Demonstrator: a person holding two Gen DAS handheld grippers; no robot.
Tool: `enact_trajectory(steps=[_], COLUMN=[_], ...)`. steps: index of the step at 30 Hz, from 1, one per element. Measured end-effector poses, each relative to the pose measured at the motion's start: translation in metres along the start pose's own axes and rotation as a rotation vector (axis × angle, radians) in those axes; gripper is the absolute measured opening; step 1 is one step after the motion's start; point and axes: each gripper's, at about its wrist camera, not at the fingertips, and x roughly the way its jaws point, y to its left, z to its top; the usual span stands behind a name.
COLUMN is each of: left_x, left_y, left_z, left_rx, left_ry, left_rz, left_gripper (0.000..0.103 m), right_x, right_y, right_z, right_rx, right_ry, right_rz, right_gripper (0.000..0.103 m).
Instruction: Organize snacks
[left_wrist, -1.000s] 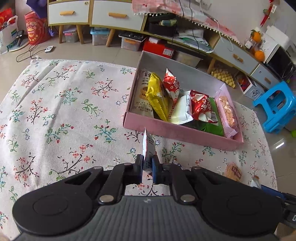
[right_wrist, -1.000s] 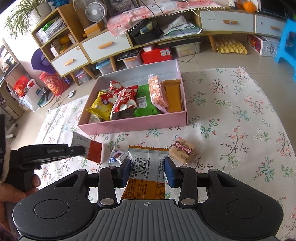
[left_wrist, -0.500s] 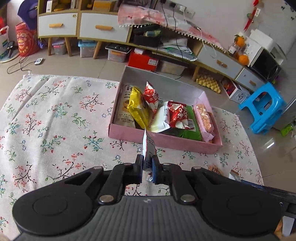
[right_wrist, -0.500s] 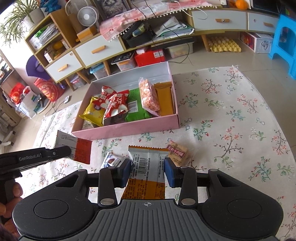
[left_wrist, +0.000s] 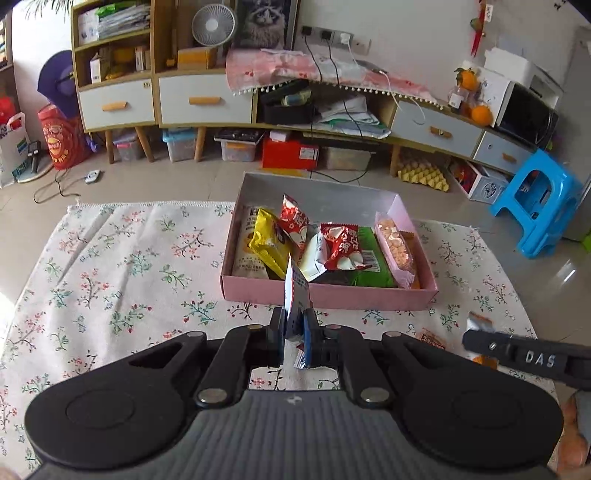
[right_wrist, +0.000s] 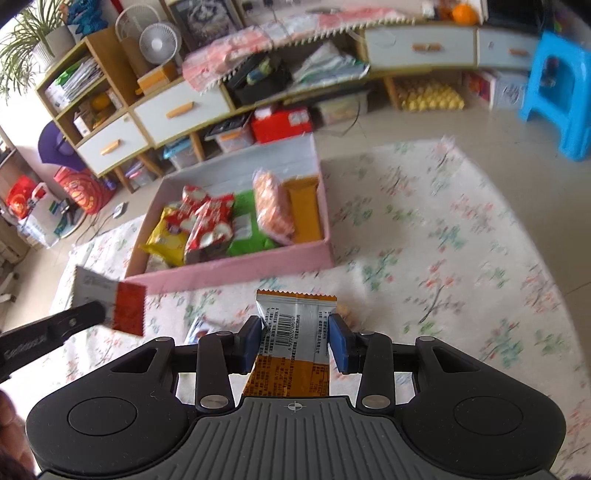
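A pink box (left_wrist: 332, 295) holding several snack packets stands on the floral cloth (left_wrist: 122, 266). My left gripper (left_wrist: 294, 328) is shut on a thin white and red packet (left_wrist: 294, 291), held edge-on just in front of the box's near wall. From the right wrist view that same white and red packet (right_wrist: 110, 299) hangs flat at the left gripper's tip (right_wrist: 94, 314), left of the pink box (right_wrist: 236, 269). My right gripper (right_wrist: 295, 339) is shut on an orange and silver wrapper (right_wrist: 295, 317), lifted off the cloth in front of the box.
A small brown packet (left_wrist: 430, 338) and a little blue and white one (right_wrist: 199, 328) lie on the cloth near the box. Beyond the table are low cabinets with drawers (left_wrist: 199, 99), storage bins on the floor and a blue stool (left_wrist: 535, 206).
My left gripper rose and pulled back from the box with its packet. The right gripper lifted the orange wrapper off the cloth; its view is blurred now.
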Motion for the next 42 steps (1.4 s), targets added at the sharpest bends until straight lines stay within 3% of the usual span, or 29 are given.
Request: enact_trajectory(steps=[5, 26, 34, 39, 42], left_x=[-0.020, -0.030, -0.018, 0.010, 0.028], left_y=[-0.010, -0.022, 0.010, 0.030, 0.035], left_z=[-0.004, -0.011, 0.008, 0.023, 0.024], left_rx=[0.044, 0.076, -0.075, -0.191, -0.201], left_ry=[-0.056, -0.103, -0.144, -0.161, -0.092], left_rz=[0.060, 0.064, 0.015, -0.043, -0.059], left_gripper=[0.009, 0.009, 0.008, 0.008, 0.007], right_x=[-0.023, -0.018, -0.001, 0.011, 0.022], right_y=[-0.010, -0.016, -0.017, -0.012, -0.006], right_z=[0.003, 0.009, 0.026, 0.039, 0.045], right_rx=[0.045, 0.053, 0.072, 0.071, 0.059], right_ry=[-0.064, -0.109, -0.118, -0.118, -0.115], right_rz=[0.046, 0.045, 0.046, 0.069, 0.067], right_gripper=[0.038, 0.038, 0.038, 0.038, 0.038])
